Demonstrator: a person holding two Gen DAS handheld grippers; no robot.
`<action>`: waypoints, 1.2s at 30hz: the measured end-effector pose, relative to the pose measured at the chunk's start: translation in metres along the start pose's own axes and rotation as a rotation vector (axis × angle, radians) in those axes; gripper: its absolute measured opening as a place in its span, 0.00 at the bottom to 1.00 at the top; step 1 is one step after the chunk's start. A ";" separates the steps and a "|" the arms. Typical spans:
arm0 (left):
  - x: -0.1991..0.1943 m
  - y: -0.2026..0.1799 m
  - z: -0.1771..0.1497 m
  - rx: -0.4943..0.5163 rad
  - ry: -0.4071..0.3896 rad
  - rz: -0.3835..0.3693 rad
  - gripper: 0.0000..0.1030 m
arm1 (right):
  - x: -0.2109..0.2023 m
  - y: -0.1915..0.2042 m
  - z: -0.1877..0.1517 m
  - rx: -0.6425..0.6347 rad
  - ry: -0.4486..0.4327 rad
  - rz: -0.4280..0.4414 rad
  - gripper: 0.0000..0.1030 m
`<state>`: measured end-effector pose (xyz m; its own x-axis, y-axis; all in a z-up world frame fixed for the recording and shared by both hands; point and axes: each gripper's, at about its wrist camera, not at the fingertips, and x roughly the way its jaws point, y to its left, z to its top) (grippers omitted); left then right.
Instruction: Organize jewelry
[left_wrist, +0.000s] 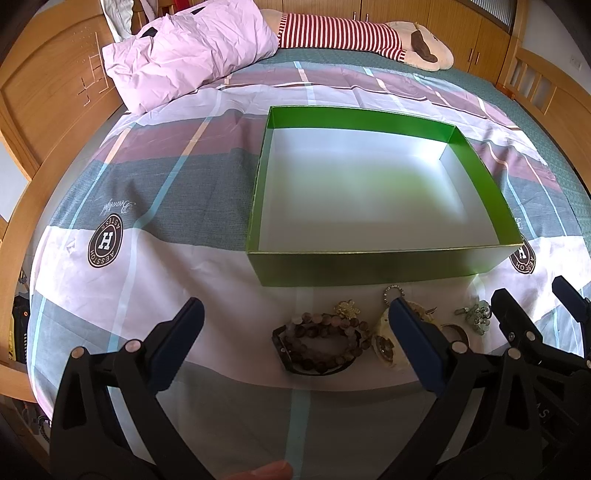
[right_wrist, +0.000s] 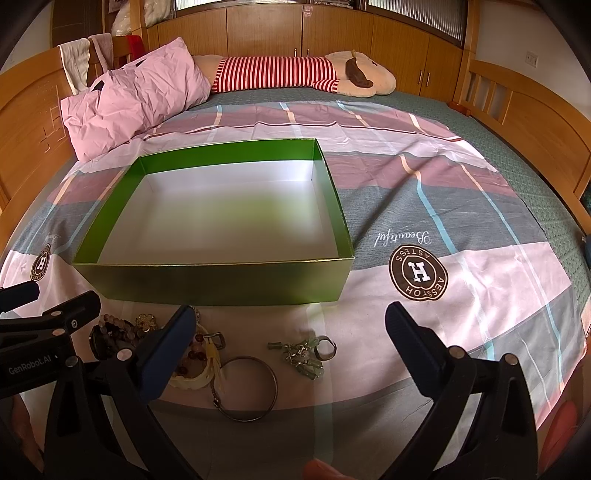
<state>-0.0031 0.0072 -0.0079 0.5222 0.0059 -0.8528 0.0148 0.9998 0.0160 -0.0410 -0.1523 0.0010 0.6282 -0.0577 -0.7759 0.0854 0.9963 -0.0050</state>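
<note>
On the plaid bedspread (right_wrist: 461, 206), jewelry lies just before the empty green box (right_wrist: 214, 280): the beaded bracelet (left_wrist: 321, 343) between the left gripper's (left_wrist: 295, 314) spread jaws, nearer than the equally spread right gripper (right_wrist: 290, 314).

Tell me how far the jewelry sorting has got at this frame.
Nothing looks done: the green box is empty. Both the left gripper and right gripper hover open, holding nothing. Still left on the bedsheet in front of the box: beaded bracelets, metal bangle, ring, green charm cluster and the pieces beside them.
</note>
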 end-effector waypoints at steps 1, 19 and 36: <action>0.000 0.000 0.000 0.000 0.000 0.000 0.98 | 0.000 0.000 0.000 0.000 0.000 0.000 0.99; 0.000 0.000 0.001 0.001 0.002 0.001 0.98 | -0.001 0.000 0.000 -0.002 -0.001 -0.002 0.99; 0.006 0.001 -0.003 0.012 0.032 0.012 0.98 | 0.000 0.001 0.001 -0.028 0.015 -0.028 0.99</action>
<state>-0.0025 0.0079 -0.0144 0.4952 0.0183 -0.8686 0.0196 0.9993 0.0322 -0.0401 -0.1512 0.0016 0.6145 -0.0851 -0.7843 0.0813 0.9957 -0.0444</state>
